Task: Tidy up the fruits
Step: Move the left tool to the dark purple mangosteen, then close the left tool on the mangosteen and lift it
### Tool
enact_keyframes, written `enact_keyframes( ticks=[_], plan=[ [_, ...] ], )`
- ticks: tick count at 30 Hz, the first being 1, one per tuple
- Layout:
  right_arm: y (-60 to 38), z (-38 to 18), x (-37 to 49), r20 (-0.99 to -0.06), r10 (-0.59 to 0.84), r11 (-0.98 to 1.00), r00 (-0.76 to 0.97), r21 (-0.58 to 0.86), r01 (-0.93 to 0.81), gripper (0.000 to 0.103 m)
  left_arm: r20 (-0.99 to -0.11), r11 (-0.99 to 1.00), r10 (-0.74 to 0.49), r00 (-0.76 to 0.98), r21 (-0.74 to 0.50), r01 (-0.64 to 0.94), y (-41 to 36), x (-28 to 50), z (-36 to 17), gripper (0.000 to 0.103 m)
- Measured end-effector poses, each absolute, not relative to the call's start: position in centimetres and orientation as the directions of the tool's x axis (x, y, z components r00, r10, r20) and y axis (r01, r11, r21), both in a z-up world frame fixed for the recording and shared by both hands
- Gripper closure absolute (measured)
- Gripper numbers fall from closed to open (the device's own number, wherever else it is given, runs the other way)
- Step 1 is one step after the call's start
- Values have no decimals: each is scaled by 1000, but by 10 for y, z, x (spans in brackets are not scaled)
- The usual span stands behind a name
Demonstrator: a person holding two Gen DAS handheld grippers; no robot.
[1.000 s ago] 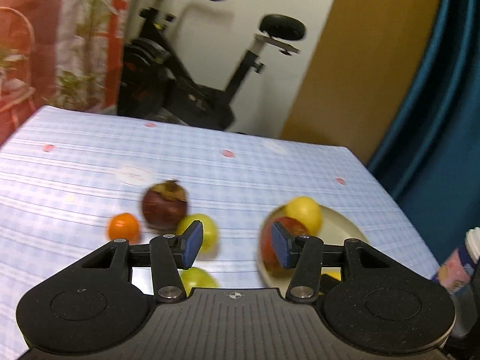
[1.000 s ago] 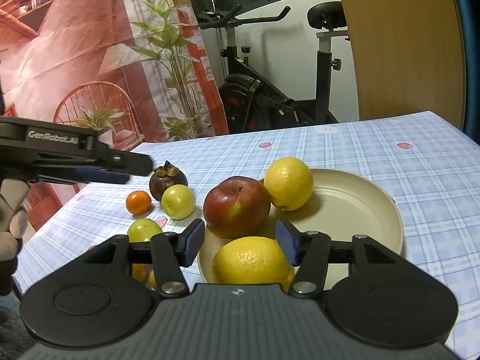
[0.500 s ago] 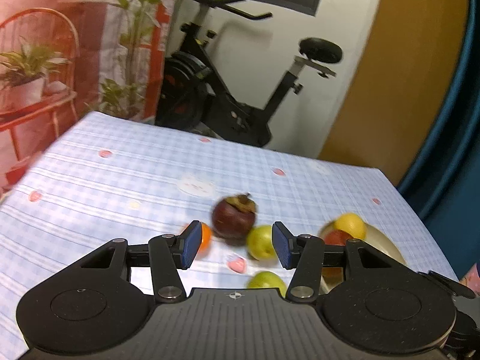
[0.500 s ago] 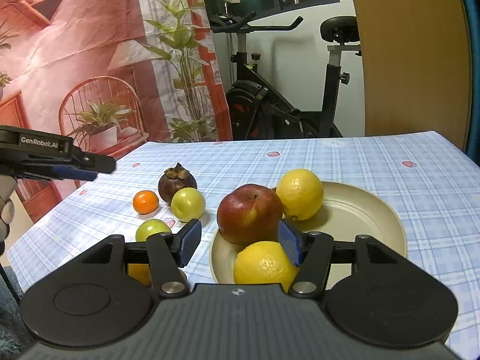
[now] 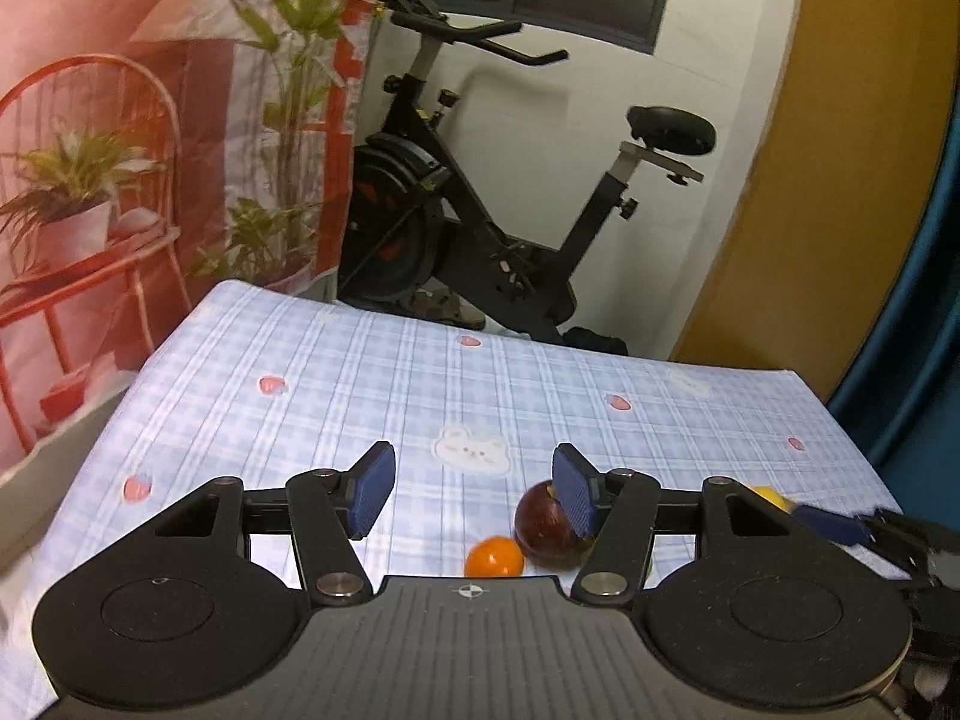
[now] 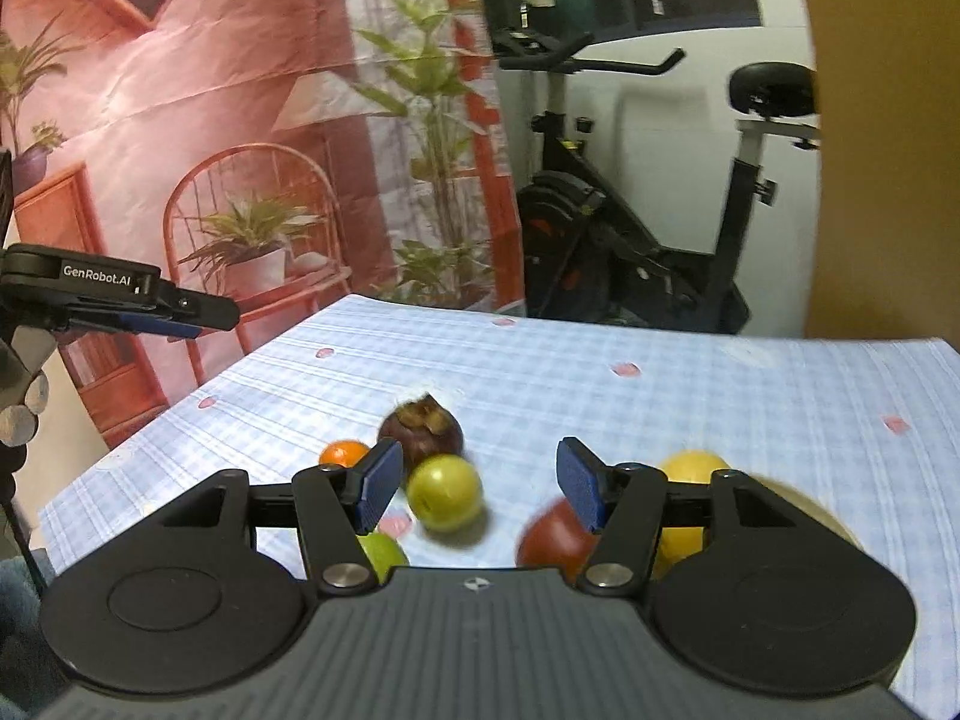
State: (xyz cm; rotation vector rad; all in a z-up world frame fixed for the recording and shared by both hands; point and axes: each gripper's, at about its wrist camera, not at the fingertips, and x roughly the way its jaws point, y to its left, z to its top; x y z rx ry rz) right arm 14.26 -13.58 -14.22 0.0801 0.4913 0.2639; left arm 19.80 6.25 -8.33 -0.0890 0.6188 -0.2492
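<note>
The table (image 6: 600, 372) with the checked cloth now fills both views, because both wrists have tilted up and the plate (image 6: 804, 504) has slid to the right edge — probably with the apple (image 6: 549, 534) on it. Right gripper (image 6: 474, 483) and left gripper (image 5: 474, 489) are wide open, holding nothing. Mangosteen (image 6: 423, 429), green fruit (image 6: 444, 489) and small orange (image 6: 342, 453) wait on the cloth — one is likely next.

White "GenRobot.AI" lettering on the black side of the left gripper (image 6: 186, 312), left edge of the right wrist frame. No other readable text.
</note>
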Motion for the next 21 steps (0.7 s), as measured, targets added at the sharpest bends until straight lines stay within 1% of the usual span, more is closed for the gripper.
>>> enact_keyframes(
  ticks=[5,11,13,17,21],
  plan=[
    [-119,-141,178,-477,297,955,827,132,-267,43,-587,951,-308,749,-173,255,60,221,-93,42],
    [-91,-156,214,-538,323,940,779,85,-331,43,-634,925,-378,675,-227,305,51,254,-123,41],
    [-85,-163,224,-562,322,937,762,77,-339,39,-644,915,-402,651,-259,309,49,263,-135,41],
    [-73,-177,242,-613,319,932,723,64,-356,37,-659,894,-447,605,-302,332,44,276,-155,41],
    [-68,-188,256,-643,314,928,698,53,-368,33,-665,872,-486,567,-330,360,37,282,-166,40]
  ],
)
